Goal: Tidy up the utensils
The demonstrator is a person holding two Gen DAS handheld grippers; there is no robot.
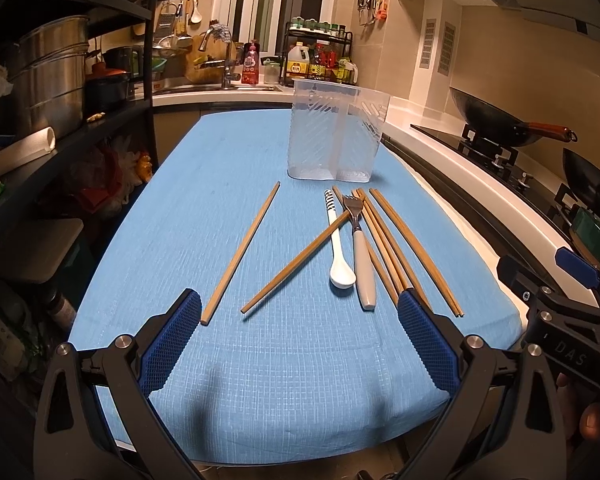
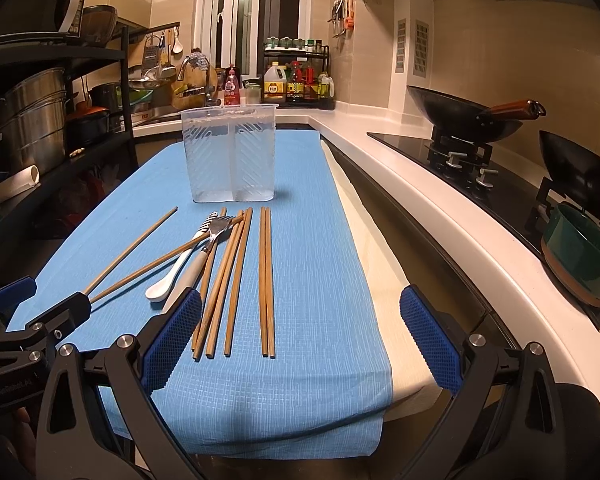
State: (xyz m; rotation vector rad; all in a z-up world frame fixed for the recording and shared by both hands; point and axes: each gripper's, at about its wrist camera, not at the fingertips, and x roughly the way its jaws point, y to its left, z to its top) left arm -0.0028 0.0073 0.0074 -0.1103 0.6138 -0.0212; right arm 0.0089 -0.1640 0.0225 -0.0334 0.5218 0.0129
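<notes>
Several wooden chopsticks, a white spoon and a fork with a white handle lie loose on the blue cloth. One chopstick lies across the spoon and fork. A clear two-compartment plastic holder stands upright beyond them, with nothing in it. My left gripper is open and empty, just short of the utensils. My right gripper is open and empty, near the chopstick ends and the cloth's right edge.
A black shelf rack with steel pots stands left of the table. The white counter on the right carries a stove with woks and a green bowl. A sink and sauce bottles are at the back.
</notes>
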